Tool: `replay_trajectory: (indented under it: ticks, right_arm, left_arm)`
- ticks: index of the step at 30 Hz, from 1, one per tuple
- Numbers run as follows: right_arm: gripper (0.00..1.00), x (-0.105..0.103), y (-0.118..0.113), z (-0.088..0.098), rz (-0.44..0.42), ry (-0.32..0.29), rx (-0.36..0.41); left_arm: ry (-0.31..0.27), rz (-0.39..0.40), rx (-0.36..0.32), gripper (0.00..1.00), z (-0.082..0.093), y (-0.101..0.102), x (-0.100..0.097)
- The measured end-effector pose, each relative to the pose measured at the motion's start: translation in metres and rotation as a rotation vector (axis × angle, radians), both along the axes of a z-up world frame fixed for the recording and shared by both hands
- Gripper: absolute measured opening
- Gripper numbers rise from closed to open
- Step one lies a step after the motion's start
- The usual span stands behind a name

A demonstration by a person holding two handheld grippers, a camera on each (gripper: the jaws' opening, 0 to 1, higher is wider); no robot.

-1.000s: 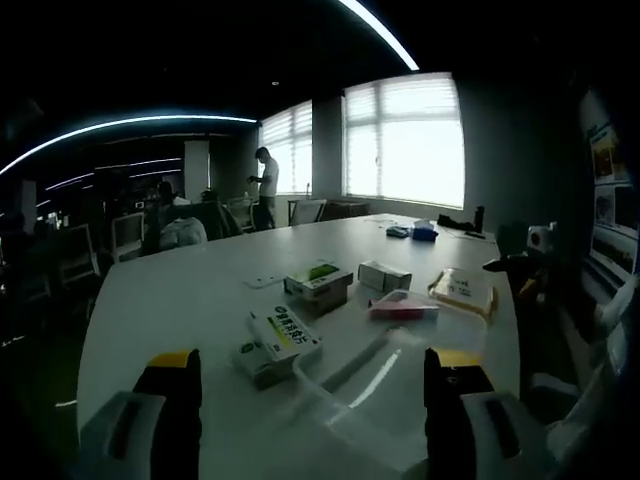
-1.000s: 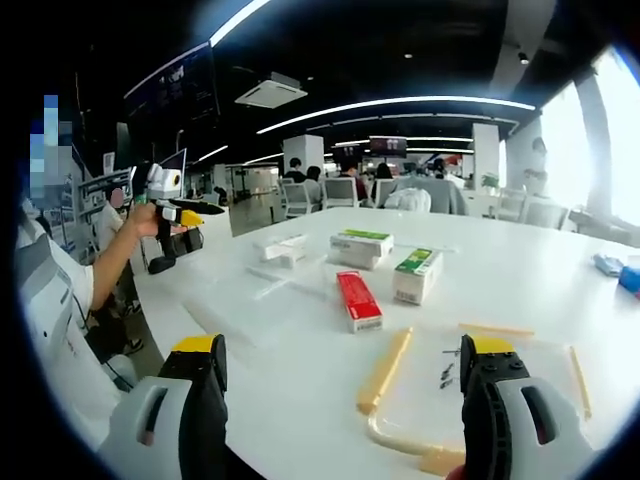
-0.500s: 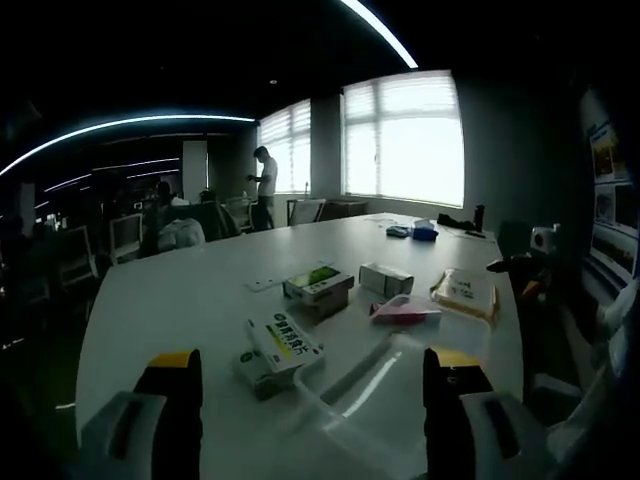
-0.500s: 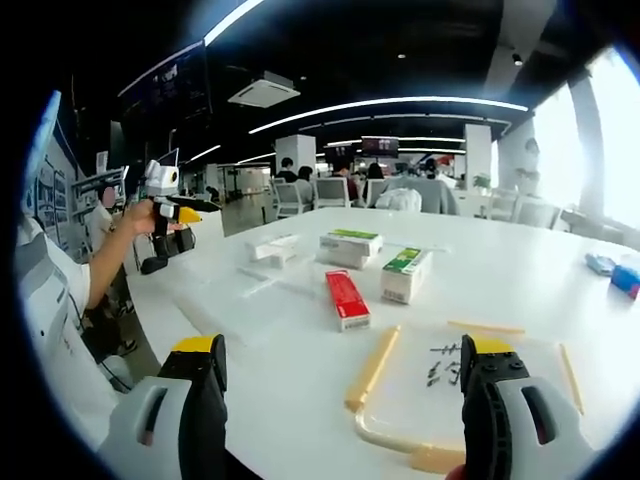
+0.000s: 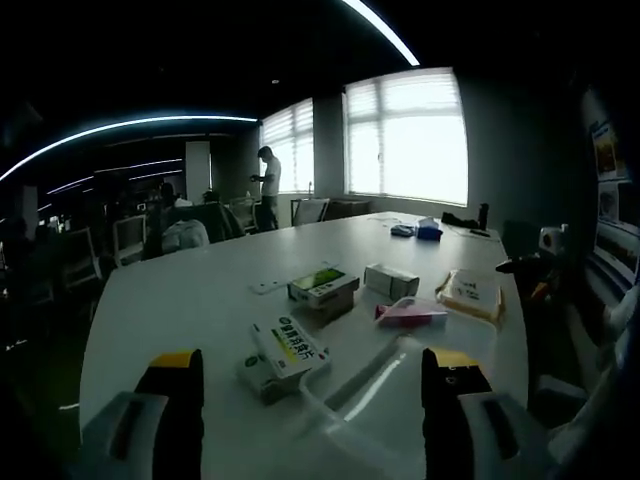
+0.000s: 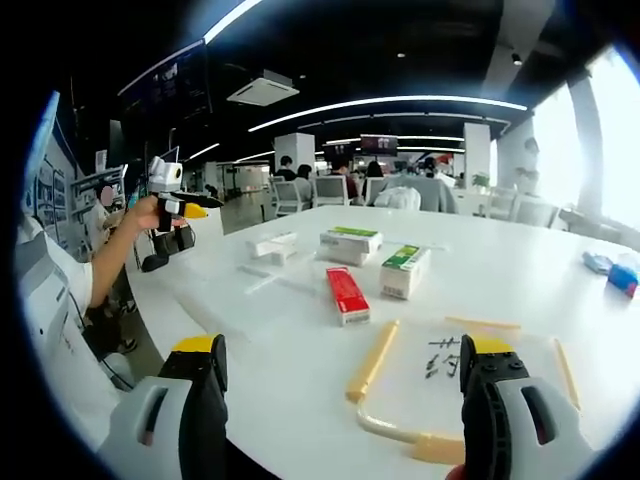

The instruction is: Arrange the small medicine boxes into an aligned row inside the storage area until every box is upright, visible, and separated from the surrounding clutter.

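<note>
Both tongs, left (image 5: 312, 385) and right (image 6: 342, 375), stay spread and empty above the table (image 6: 520, 265); the left view has shifted slightly. Medicine boxes (image 6: 348, 295) lie flat ahead, well apart from them.

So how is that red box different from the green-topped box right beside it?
In the right gripper view, the red box is slim and lies low and flat; the green-topped box is thicker, stands taller, and has white sides. Both rest on the white table, close together, neither held by a gripper.
</note>
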State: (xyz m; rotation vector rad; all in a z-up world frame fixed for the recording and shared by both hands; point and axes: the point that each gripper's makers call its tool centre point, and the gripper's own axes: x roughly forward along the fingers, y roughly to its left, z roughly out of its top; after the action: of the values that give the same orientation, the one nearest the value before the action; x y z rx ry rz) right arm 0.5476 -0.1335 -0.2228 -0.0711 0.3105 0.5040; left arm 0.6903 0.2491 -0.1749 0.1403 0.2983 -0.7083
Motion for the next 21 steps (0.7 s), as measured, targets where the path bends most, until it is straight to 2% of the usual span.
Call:
replay_trajectory:
  ticks: [12, 21]
  right_arm:
    - [0.95, -0.0021, -0.002, 0.0013, 0.005, -0.005, 0.006]
    - [0.95, -0.0002, -0.0064, -0.0003, -0.002, -0.004, 0.01]
  left_arm:
    - [-0.004, 0.003, 0.022, 0.9, 0.0027, -0.0038, 0.0031]
    - [-0.013, 0.007, -0.007, 0.9, 0.0086, -0.0089, 0.0076]
